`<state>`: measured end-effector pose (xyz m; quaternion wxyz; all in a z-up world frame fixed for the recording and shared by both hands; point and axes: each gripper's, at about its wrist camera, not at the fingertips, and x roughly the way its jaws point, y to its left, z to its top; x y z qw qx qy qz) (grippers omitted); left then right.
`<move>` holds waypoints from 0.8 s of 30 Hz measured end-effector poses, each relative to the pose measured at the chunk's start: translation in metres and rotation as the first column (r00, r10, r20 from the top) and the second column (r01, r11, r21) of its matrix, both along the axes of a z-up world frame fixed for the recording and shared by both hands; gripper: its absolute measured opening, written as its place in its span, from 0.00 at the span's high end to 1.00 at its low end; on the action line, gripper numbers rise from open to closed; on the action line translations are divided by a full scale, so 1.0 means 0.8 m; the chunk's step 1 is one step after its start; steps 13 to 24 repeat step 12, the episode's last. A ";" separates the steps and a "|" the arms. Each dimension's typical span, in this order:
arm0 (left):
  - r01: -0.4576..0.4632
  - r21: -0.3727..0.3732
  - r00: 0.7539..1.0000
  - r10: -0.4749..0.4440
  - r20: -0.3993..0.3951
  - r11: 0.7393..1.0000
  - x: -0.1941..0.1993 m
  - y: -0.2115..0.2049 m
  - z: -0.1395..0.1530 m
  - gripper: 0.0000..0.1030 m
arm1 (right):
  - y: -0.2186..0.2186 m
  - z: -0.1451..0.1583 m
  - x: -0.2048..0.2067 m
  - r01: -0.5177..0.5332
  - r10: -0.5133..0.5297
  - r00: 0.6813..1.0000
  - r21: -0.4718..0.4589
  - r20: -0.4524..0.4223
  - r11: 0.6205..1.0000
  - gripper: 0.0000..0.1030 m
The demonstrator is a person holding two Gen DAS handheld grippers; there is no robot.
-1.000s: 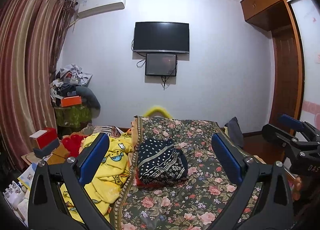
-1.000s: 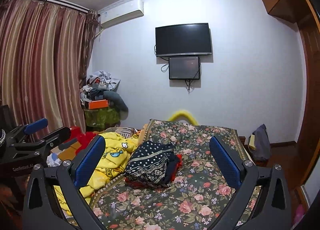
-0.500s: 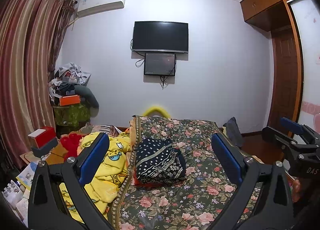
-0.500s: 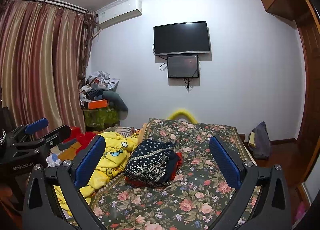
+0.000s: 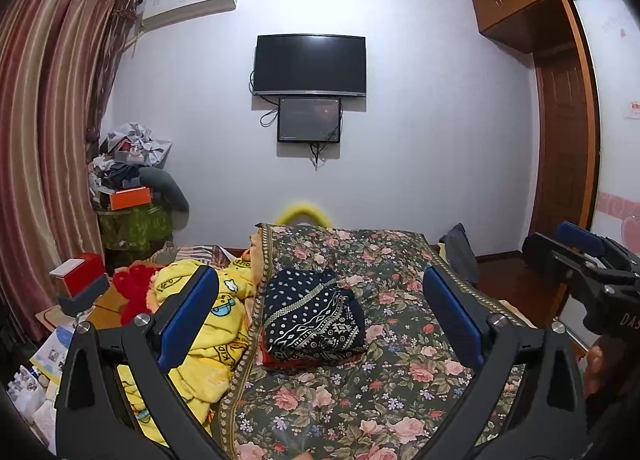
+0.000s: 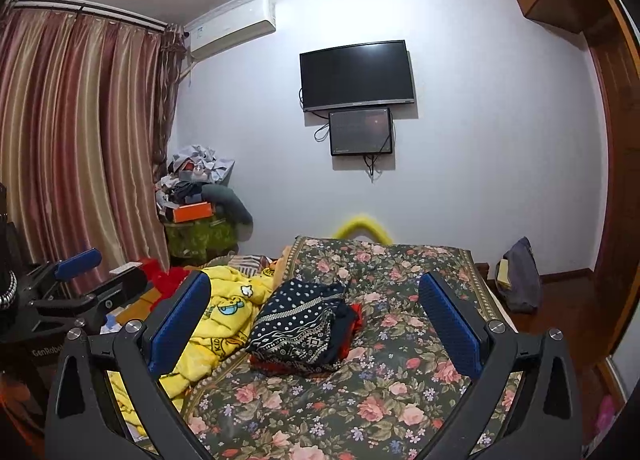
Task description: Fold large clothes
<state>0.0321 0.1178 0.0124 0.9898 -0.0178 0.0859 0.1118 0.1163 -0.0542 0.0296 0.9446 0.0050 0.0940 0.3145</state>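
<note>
- The left gripper point(image 5: 320, 316) was held above the near part of the bed, its two blue-padded fingers point(image 5: 188, 316) spread wide with nothing between them.
- The right gripper point(image 6: 316, 320) was in the same state: wide apart and empty, raised over the bed.
- The folded dark blue garment point(image 5: 314, 318) with white dots and a patterned band lay on the floral bedspread point(image 5: 360, 400), toward its left side, farther along the bed than both grippers and not touched by either.
- In the left wrist view the garment appeared between the two fingers, nearer to the left one; in the right wrist view it point(image 6: 300, 324) also sat between them, left of the middle.
- Under the dark garment a red cloth point(image 6: 354, 320) showed at the edge; whether it was a separate piece or a lining, I could not tell.
- Just beside the garment, on its left, a yellow cartoon blanket point(image 5: 208, 336) was heaped along the bedspread's border.
- The right gripper's body point(image 5: 592, 280) was visible at the right edge of the left wrist view, and the left gripper's body point(image 6: 72, 292) at the left edge of the right wrist view.
- On the far wall hung a dark television point(image 5: 310, 64) with a smaller screen point(image 5: 310, 120) below it.
</note>
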 end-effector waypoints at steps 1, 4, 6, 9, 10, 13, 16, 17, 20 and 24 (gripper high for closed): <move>0.002 -0.002 1.000 -0.002 -0.002 1.000 0.000 0.000 0.000 0.00 | 0.000 -0.001 0.000 0.000 0.000 1.000 0.001 -0.001 1.000 0.00; 0.004 -0.006 1.000 -0.004 -0.004 1.000 0.001 0.000 -0.002 0.00 | 0.000 0.000 0.002 0.003 -0.003 1.000 0.003 -0.003 1.000 0.00; 0.004 -0.008 1.000 -0.004 -0.006 1.000 0.002 0.000 -0.003 0.00 | -0.001 0.000 0.002 0.005 -0.005 1.000 0.004 -0.005 1.000 0.00; 0.007 -0.012 1.000 -0.007 -0.007 1.000 0.003 0.003 -0.003 0.00 | 0.000 0.001 0.003 0.006 -0.006 1.000 0.005 -0.009 1.000 0.00; 0.007 -0.014 1.000 -0.007 -0.007 1.000 0.003 0.003 -0.003 0.00 | 0.000 0.001 0.003 0.005 -0.005 1.000 0.005 -0.010 1.000 0.00; 0.007 -0.015 1.000 -0.007 -0.008 1.000 0.003 0.005 -0.004 0.00 | 0.001 0.001 0.002 0.005 -0.005 1.000 0.004 -0.010 1.000 0.00; 0.007 -0.015 1.000 -0.007 -0.008 1.000 0.003 0.005 -0.004 0.00 | 0.001 0.001 0.002 0.005 -0.005 1.000 0.004 -0.010 1.000 0.00; 0.007 -0.015 1.000 -0.007 -0.008 1.000 0.003 0.005 -0.004 0.00 | 0.001 0.001 0.002 0.005 -0.005 1.000 0.004 -0.010 1.000 0.00; 0.007 -0.015 1.000 -0.007 -0.008 1.000 0.003 0.005 -0.004 0.00 | 0.001 0.001 0.002 0.005 -0.005 1.000 0.004 -0.010 1.000 0.00; 0.007 -0.015 1.000 -0.007 -0.008 1.000 0.003 0.005 -0.004 0.00 | 0.001 0.001 0.002 0.005 -0.005 1.000 0.004 -0.010 1.000 0.00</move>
